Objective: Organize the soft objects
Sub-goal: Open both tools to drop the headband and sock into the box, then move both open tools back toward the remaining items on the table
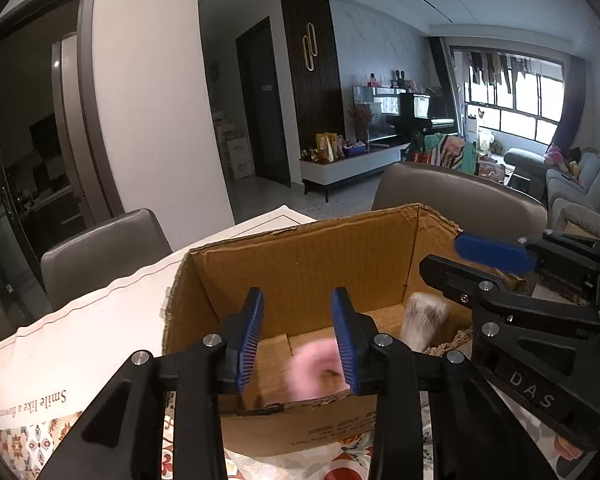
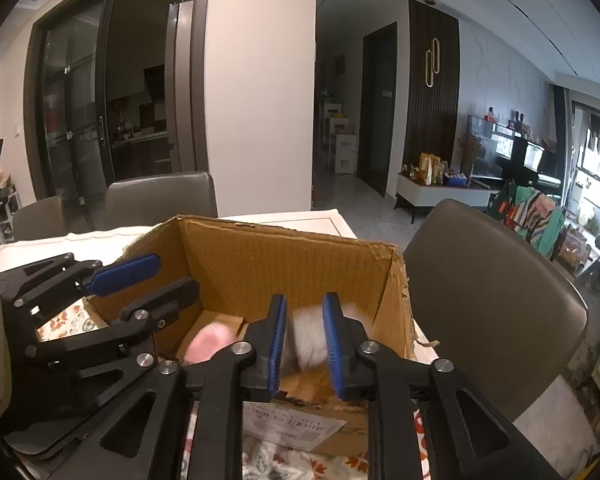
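An open cardboard box [image 1: 300,264] stands on the table; it also shows in the right wrist view [image 2: 284,268]. A blurred pink fluffy object [image 1: 312,372] is inside the box, just below my open left gripper [image 1: 298,344]; it also shows in the right wrist view [image 2: 210,342]. A blurred white fluffy object [image 1: 422,320] is at the box's right side. In the right wrist view this white object [image 2: 306,336] sits between the fingers of my right gripper [image 2: 305,346], which are apart; I cannot tell whether they touch it. Both grippers hover over the box's near rim.
The table [image 1: 100,320] has a white cloth and a floral runner [image 2: 300,464]. Grey chairs stand behind the table [image 1: 100,248] and beside the box [image 2: 492,300]. A living room with a sofa [image 1: 580,188] lies beyond.
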### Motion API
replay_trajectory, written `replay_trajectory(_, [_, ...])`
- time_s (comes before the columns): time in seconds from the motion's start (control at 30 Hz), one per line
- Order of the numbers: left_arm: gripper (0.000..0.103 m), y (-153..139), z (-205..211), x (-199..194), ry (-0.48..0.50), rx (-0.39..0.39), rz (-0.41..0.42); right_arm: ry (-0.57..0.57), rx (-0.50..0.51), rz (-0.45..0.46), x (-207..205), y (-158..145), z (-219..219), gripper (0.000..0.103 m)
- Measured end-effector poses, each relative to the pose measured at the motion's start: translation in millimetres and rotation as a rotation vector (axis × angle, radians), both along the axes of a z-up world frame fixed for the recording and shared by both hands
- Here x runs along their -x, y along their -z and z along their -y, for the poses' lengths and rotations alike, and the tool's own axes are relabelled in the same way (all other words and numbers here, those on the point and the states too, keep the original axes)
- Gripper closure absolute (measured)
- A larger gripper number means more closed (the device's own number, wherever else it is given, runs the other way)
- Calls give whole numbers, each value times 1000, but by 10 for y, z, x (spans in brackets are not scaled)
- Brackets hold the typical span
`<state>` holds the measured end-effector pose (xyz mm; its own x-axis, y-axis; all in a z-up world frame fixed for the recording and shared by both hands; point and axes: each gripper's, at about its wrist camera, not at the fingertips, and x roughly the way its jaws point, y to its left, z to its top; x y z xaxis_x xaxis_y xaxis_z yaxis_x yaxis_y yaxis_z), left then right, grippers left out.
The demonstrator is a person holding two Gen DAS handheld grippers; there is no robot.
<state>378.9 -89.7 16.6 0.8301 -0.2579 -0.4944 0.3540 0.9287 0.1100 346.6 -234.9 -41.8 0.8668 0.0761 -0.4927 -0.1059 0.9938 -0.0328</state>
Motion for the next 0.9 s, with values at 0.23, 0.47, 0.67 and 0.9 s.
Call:
replay_trajectory(0.23, [63,-96,-82,79,-33,8,12,14,-13,21,66,-84,14,68])
replay_trajectory(0.47, [52,-281,-139,268,-61,7,39,11,-10,30,239,-199,-6,68])
replay_trajectory(0.67, [38,-448,-205,483,-84,24,60,23,-24,45,452,-349,-15,65])
replay_trajectory(0.9, [32,-560,-290,780,-98,29,82,29,-39,71,748,-514,-9,63])
